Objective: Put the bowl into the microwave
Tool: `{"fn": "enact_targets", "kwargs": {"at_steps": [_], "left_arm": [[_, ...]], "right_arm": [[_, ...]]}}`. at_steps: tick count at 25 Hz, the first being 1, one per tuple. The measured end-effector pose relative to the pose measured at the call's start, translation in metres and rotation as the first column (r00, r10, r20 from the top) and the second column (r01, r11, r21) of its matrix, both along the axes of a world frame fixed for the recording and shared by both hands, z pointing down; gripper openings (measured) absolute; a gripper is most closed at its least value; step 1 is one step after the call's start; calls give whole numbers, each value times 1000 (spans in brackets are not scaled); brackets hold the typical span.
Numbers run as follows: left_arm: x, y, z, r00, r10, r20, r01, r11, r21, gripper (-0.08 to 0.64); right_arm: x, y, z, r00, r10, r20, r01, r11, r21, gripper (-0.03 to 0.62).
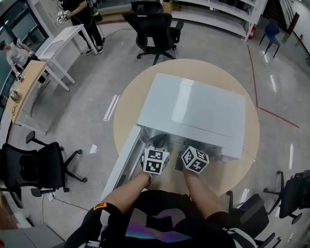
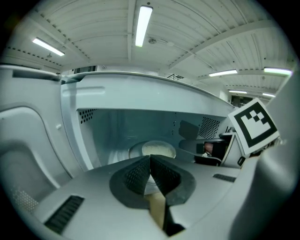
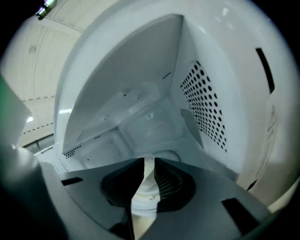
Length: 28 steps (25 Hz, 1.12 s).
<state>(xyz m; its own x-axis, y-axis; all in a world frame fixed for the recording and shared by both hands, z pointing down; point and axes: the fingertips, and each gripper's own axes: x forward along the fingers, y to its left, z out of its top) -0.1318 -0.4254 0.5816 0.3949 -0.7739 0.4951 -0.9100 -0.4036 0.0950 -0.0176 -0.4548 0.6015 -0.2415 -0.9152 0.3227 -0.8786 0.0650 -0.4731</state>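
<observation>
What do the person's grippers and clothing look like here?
Both the left gripper and right gripper have pale grey bodies with black textured pads; each carries a cube of black-and-white square markers. The person wears a dark top with an orange tag.

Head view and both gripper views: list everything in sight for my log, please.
microwave: one, white, on the table
door: one, white, open at the microwave's left
table: one, round, tan
bowl: one, white, inside the microwave
office chairs: several, black, around the table
blue chair: one, far right
desks: two, white and tan, upper left
people: two, by the desks
left gripper: jaws together, empty, at the microwave's mouth
right gripper: jaws shut on the bowl's rim
</observation>
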Motion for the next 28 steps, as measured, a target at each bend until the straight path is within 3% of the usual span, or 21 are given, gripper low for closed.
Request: {"fn": "enact_targets", "kwargs": {"at_steps": [8, 17, 28], "left_arm": [[-1, 26, -2, 999, 5, -40, -5, 1000, -5, 48], [-9, 66, -15, 997, 37, -62, -36, 999, 15, 46], [-4, 106, -49, 996, 42, -80, -34, 995, 96, 46]], "right_arm": [[-2, 48, -1, 987, -70, -147, 70, 998, -10, 55], [-32, 95, -39, 967, -142, -212, 148, 989, 13, 54], [-32, 147, -82, 927, -218, -305, 249, 966, 64, 18]]}}
